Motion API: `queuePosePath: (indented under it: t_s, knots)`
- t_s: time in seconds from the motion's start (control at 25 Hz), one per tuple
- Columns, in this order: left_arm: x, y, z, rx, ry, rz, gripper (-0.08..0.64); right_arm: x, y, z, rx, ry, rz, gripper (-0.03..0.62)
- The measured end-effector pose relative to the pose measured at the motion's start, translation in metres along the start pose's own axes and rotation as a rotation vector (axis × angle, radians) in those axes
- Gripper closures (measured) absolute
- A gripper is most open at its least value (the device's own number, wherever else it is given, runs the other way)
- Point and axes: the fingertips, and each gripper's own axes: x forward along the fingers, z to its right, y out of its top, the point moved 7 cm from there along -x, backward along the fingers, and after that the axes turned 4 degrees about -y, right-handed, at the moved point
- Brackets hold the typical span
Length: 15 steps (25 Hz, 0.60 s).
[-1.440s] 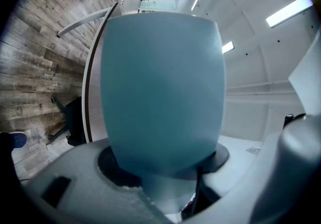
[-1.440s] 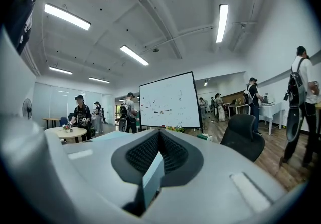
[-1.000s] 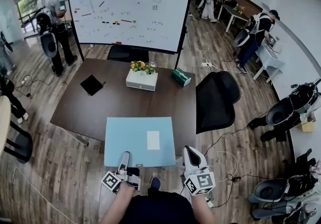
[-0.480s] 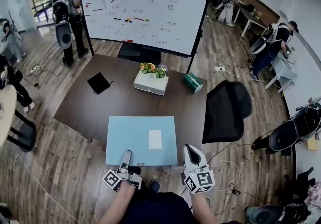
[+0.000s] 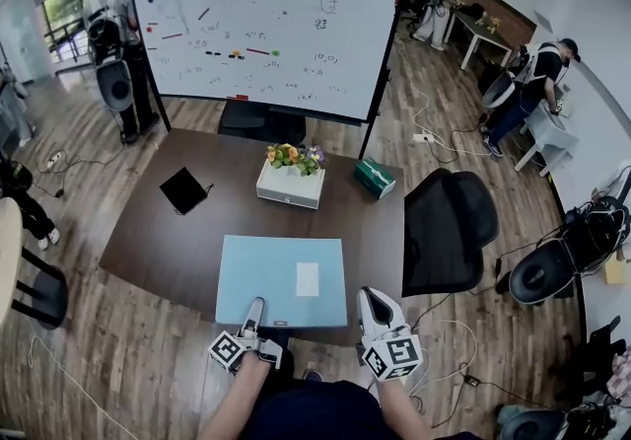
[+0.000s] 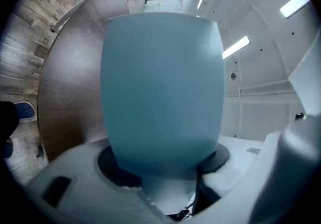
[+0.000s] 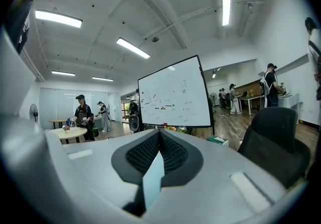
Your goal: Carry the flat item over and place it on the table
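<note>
A flat light-blue board (image 5: 281,280) with a small white label (image 5: 308,278) is held level over the near edge of the brown table (image 5: 168,241). My left gripper (image 5: 254,310) is shut on its near edge left of centre. My right gripper (image 5: 367,298) grips at the near right corner. The board (image 6: 163,82) fills the left gripper view, running out from between the jaws of the left gripper (image 6: 165,168). In the right gripper view only its thin edge (image 7: 153,183) shows, pinched between the black pads of the right gripper (image 7: 158,160).
On the table stand a white flower box (image 5: 289,183), a green tissue box (image 5: 376,177) and a black notebook (image 5: 183,190). A black office chair (image 5: 450,231) sits at the table's right side. A whiteboard (image 5: 266,24) stands behind, with people further off.
Both grippers and the board have moved forward, so the board now lies mostly over the table's near part instead of hanging out over the floor.
</note>
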Motion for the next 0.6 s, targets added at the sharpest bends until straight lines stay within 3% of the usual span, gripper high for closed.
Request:
queuePosePath:
  t_s: [0.12, 0.4, 0.6]
  knots:
    - [0.027, 0.019, -0.016, 0.037, 0.016, -0.035, 0.301, 0.024, 0.012, 0.002, -0.015, -0.008, 0.022, 0.580]
    - [0.099, 0.063, -0.057, -0.038, 0.064, -0.025, 0.301, 0.084, 0.012, 0.012, 0.067, -0.038, 0.002, 0.580]
    - [0.122, 0.073, -0.090, -0.015, 0.115, -0.045, 0.301, 0.075, 0.006, 0.016, 0.087, -0.049, -0.007, 0.580]
